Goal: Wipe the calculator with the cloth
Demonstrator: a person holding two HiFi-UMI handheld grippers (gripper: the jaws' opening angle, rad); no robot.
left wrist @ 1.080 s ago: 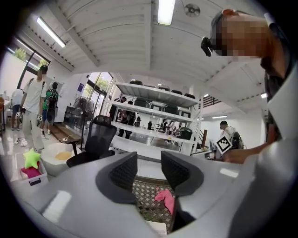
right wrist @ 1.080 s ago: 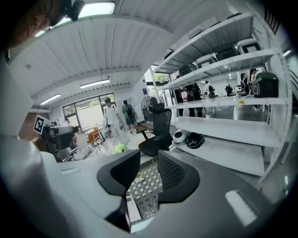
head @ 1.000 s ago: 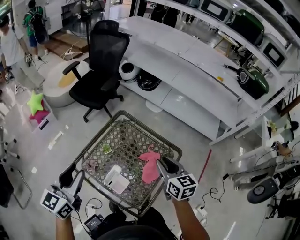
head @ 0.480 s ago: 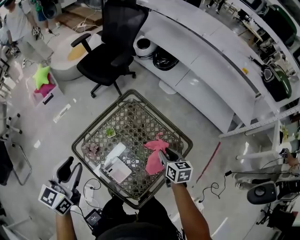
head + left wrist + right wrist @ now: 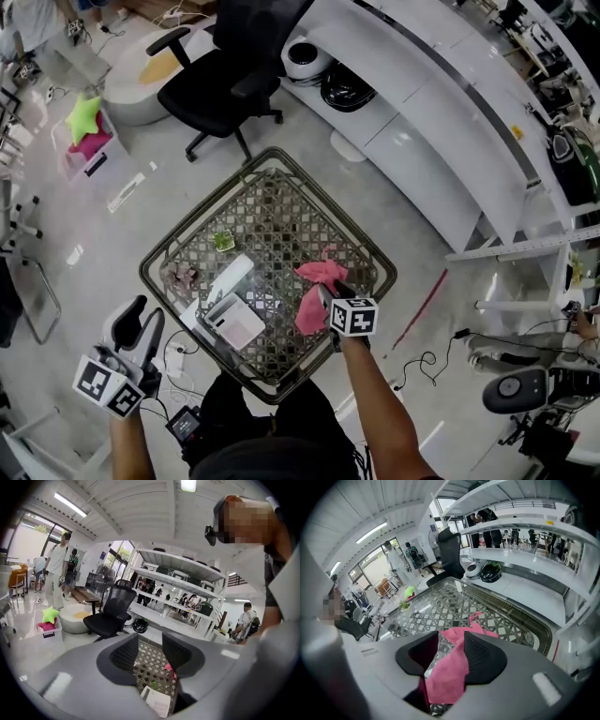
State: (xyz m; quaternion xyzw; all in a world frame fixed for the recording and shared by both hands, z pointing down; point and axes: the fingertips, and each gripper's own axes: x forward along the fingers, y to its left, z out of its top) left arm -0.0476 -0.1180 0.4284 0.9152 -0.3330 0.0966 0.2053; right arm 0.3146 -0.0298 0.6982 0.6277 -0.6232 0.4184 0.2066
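Right gripper view shows the right tool point(image 5: 452, 641), jaws just widened, straddling the cloth point(image 5: 450, 677) beside the calculator point(image 5: 234, 323) on the counter point(image 5: 272, 225). It is likely limp and light, so a bunched fold should pinch best. The left tool point(image 5: 150, 651) gapes empty.

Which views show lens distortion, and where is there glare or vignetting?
Head view: sharp, the white counter bows slightly. Left gripper view: dark circular vignette, ceiling lamp blown out. Right gripper view: same vignette, shelves curve strongly.
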